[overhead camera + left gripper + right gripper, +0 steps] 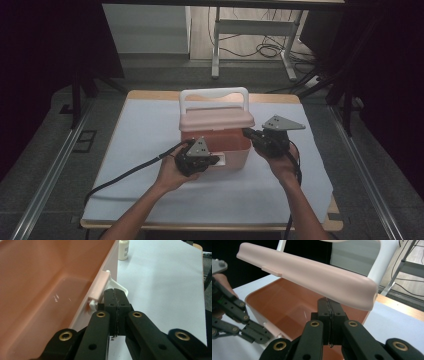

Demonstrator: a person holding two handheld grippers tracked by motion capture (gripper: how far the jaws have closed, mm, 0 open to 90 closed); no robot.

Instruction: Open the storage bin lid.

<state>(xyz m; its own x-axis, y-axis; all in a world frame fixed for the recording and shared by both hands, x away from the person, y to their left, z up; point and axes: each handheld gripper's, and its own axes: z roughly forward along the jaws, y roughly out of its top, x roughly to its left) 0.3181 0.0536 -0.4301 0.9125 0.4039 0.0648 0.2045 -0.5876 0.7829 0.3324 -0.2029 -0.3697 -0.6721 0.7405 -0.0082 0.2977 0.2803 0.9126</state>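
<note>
Pink plastic box [227, 145] with a paler pink lid [216, 119] and a white carrying handle [214, 95] stands mid-counter [150, 125] on the white sheet, its long axis running left to right. Its lid is lifted, tilted up at the right end, the inside bare. A small white bottle [123, 249] beside the box carries print too blurred to read. Left hand-held gripper [115, 293], jaws pressed together on nothing, sits at the white front latch [110, 285]. Right hand-held gripper [329, 302], likewise closed and empty, is under the lid's edge.
</note>
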